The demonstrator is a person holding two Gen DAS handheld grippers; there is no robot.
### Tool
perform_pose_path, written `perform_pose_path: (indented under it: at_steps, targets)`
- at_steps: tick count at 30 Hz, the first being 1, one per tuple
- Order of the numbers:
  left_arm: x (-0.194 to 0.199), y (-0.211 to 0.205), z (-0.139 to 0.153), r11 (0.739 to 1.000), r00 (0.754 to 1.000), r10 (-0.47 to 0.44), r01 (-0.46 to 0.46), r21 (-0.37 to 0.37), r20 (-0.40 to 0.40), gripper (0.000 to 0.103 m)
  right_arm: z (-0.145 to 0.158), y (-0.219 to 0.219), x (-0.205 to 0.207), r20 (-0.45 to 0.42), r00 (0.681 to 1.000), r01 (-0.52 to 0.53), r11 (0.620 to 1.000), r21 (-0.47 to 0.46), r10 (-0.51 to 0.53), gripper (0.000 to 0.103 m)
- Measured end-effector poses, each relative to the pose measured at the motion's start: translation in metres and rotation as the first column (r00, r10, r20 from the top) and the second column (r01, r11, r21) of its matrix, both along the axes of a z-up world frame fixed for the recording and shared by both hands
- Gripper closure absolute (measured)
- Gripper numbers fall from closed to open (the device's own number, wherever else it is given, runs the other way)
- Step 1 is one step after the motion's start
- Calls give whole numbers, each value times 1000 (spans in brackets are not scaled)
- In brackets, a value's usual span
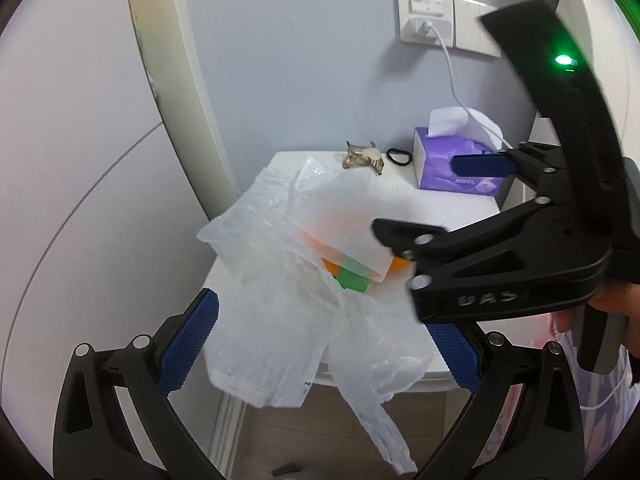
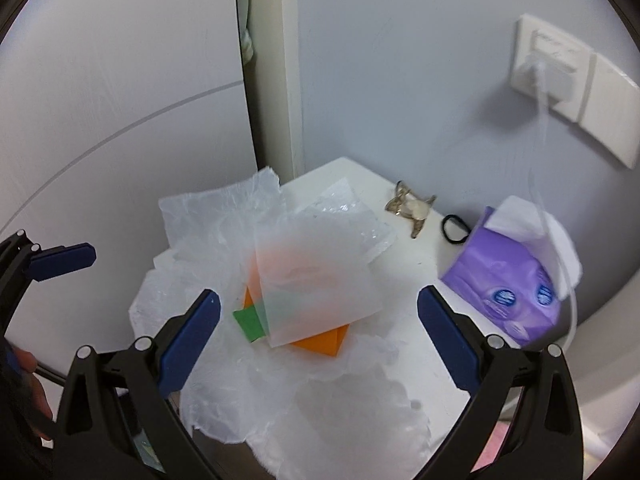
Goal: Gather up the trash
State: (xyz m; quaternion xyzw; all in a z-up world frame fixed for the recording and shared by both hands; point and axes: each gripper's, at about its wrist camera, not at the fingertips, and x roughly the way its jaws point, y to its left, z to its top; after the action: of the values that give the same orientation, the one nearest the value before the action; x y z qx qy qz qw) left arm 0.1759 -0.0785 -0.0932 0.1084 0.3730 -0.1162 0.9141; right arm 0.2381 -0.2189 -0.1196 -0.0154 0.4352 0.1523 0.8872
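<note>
Nothing collected yet, by the look of it: both the left claw [image 1: 320, 344] and right claw [image 2: 318, 344] spread wide and empty, plastic wrappers [image 2: 320, 264] lying loose at 12 o'clock on the counter [image 2: 404, 256].

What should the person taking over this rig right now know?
Left gripper: open, empty, near the front of the pile.
Right gripper: open, empty, over the pile.
Trash on the white side table: crumpled clear plastic bags, a translucent sheet over an orange and green packet.
Done: nothing picked up yet.
Left: grab all of it. Leave the purple tissue pack, hair clip and hair tie.
</note>
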Motion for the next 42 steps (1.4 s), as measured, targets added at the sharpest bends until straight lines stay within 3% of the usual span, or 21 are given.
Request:
perform_pose_path:
  at_steps: [10, 23, 26, 31, 39, 42]
  targets:
    - [29, 5, -24, 1000, 999, -10, 9, -29, -37, 6, -43, 12, 42, -107, 994, -22, 1000, 9, 22, 7]
    - [52, -2, -42, 998, 997, -61, 60, -22, -55, 6, -72, 18, 65, -152, 988, -12, 1000, 3, 13, 8]
    - [56, -4, -45, 997, 996, -70, 69, -19, -59, 6, -75, 19, 66, -160, 987, -25, 1000, -1, 24, 31]
    - [58, -2, -49, 998, 996, -63, 61, -33, -64, 6, -76, 22, 66, -168, 985, -36, 999, 8, 36, 42]
    - [54, 2, -50, 998, 996, -61, 59, -24, -65, 6, -74, 25, 62, -177, 983, -50, 998, 24, 54, 83]
    - [51, 5, -50, 998, 996, -57, 56, -24, -63, 6, -74, 25, 59, -179, 982, -47, 998, 31, 52, 93]
